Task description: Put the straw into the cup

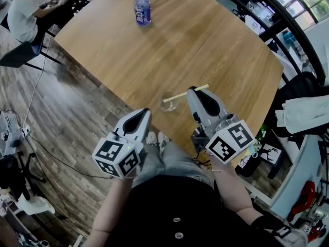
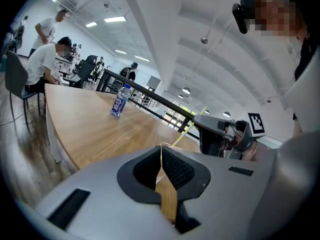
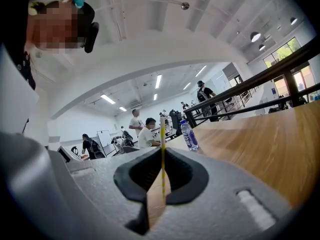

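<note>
A small clear cup (image 1: 168, 105) stands near the front edge of the wooden table (image 1: 205, 40). My right gripper (image 1: 191, 89) is shut on a yellow straw (image 1: 186, 93), holding it mid-length and slanting. The straw's lower left end reaches the cup's rim; I cannot tell if it is inside. In the right gripper view the straw (image 3: 162, 149) runs straight up between the closed fingertips of the right gripper (image 3: 162, 154). My left gripper (image 1: 146, 111) hovers just left of the cup, shut with nothing visibly held. From the left gripper (image 2: 161, 149) I see the straw (image 2: 187, 128); the cup is hidden.
A blue-capped water bottle (image 1: 142, 7) stands at the table's far side, also seen as the bottle (image 2: 118, 101) and bottle (image 3: 188, 135). A seated person (image 1: 23, 14) works at a desk far left. A black railing (image 1: 288, 24) borders the right.
</note>
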The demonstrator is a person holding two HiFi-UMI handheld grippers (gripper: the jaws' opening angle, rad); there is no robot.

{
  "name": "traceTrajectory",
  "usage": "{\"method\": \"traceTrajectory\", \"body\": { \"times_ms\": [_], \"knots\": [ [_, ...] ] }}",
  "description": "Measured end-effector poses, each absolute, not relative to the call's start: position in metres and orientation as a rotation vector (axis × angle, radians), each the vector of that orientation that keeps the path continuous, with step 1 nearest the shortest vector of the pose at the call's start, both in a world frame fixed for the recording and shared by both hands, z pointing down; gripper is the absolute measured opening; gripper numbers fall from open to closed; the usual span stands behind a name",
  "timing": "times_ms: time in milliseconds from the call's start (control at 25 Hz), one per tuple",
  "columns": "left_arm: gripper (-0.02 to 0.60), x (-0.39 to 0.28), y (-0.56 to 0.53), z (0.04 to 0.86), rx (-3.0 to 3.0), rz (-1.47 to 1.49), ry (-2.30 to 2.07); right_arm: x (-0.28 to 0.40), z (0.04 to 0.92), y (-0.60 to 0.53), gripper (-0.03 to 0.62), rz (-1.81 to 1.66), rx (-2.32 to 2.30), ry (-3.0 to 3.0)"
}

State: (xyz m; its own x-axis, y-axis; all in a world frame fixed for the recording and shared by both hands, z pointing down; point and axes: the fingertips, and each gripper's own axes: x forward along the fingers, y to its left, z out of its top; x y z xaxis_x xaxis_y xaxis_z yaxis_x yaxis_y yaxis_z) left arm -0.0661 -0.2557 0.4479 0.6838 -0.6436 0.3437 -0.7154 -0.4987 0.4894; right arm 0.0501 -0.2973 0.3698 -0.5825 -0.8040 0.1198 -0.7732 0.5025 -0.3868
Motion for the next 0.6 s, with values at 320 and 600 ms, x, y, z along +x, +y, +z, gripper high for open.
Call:
{"method": "traceTrajectory", "body": {
  "times_ms": [320,600],
  "knots": [
    [0.021,-0.068,-0.256,0.462,2.248,0.163,-1.010,0.036,0.389,-0.291,0.015,-0.694,-1.376,2.692],
    [0.021,-0.066,-0.258,0.474,2.223,0.164,-0.984,0.031,0.407,-0.289,0.017,-0.713,-1.415,2.716]
  ]
}}
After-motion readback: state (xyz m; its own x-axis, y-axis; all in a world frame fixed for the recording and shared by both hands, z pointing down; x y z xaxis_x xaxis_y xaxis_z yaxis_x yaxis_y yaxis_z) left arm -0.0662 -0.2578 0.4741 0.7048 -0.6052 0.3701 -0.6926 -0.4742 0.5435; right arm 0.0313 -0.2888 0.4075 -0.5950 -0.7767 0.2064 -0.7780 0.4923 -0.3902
